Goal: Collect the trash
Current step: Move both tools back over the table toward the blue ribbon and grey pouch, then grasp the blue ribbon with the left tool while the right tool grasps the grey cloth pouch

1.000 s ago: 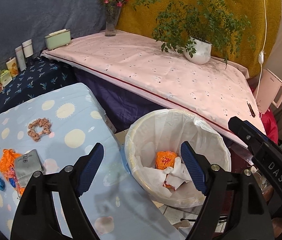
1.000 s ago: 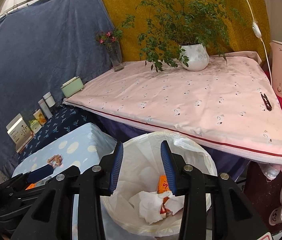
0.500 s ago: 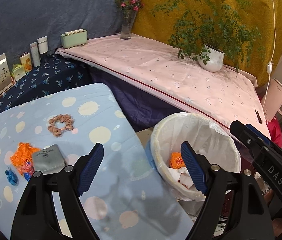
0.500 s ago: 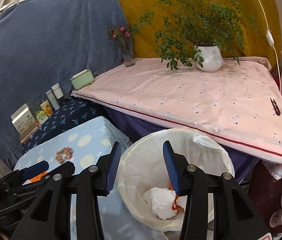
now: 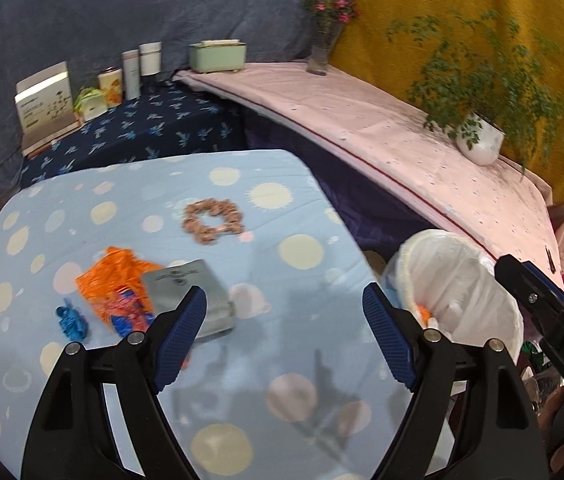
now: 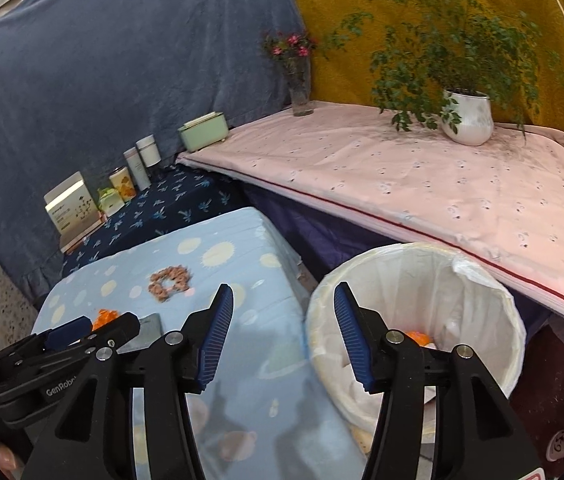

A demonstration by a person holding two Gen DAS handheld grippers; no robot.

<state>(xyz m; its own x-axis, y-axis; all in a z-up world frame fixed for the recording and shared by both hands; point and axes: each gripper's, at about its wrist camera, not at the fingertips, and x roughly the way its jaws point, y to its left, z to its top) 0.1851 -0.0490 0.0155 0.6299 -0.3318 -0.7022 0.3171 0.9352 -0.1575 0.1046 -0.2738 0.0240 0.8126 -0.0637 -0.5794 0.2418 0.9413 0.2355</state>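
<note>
Left gripper (image 5: 283,330): jaws wide apart, nothing between them; it hangs over the spotted table (image 5: 301,400), pointing down at a slant.
Right gripper (image 6: 282,334): jaws opening, nothing between them; it straddles the table edge and the bin (image 6: 515,344).
Bin: at 3 o'clock of the table, just beside its edge, lined with a white bag; white paper and an orange scrap already lie inside.
Orange wrapper (image 5: 116,280): crumpled, at 9 o'clock of the left gripper, its right edge under or against the grey pouch (image 5: 190,294).
Blue scrap (image 5: 72,320): small twist at 8 o'clock of the wrapper, just beside it.
Pouch: flat, partly hidden by the left finger; probably not trash.
Scrunchie (image 5: 212,220): at 12 o'clock of the pouch, well apart; likely a keeper too.
Step in hand: judged to be the reach for the next piece, wrapper or blue scrap.
Doing it well: swing towards 9 o'clock so the pads bracket the wrapper's raised crumple, not the pouch; come down low, since thin film slips; close only once the film sits between the pads.
Risk: dragging the pouch along, or pinching the cloth.
</note>
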